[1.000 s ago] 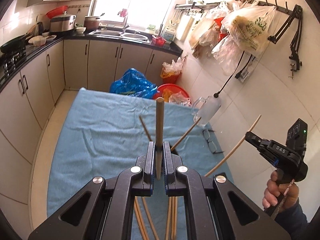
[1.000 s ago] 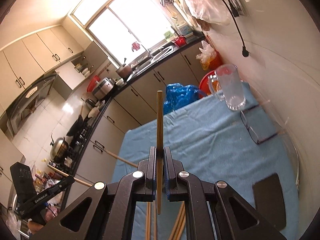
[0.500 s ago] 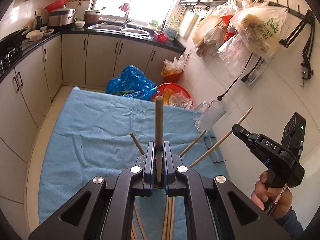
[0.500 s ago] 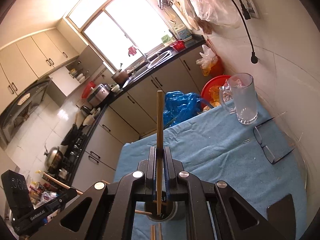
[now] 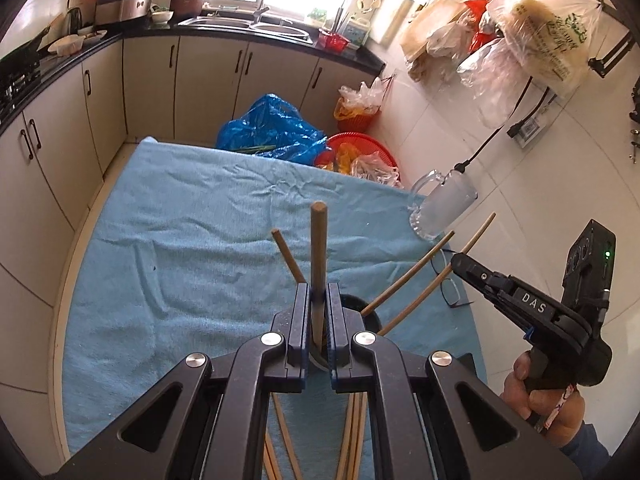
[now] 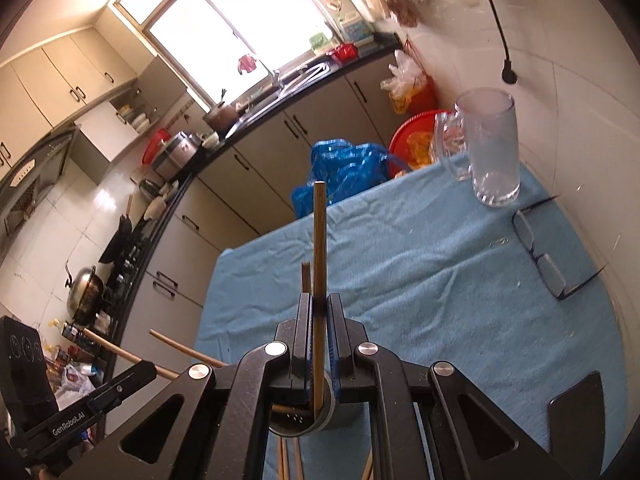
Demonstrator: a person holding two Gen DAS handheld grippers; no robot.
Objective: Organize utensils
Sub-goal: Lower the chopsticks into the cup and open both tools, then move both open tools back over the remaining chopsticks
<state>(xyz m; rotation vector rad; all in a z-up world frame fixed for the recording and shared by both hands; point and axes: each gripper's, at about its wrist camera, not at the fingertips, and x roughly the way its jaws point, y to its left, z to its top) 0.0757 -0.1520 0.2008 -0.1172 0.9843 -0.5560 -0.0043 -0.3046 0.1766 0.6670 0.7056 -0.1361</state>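
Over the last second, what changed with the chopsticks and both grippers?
Both grippers came down: the left gripper and right gripper now hold their wooden chopsticks over the dark round holder, low ends in its mouth. Jaws stayed shut. Glass mug and spectacles unmoved.

1. "DAS", white letters on the black body of the right gripper [image 5: 456, 262], right side of the left wrist view.
2. "GenRobot.AI", white letters on the left gripper [image 6: 150, 366], near left of the right wrist view.
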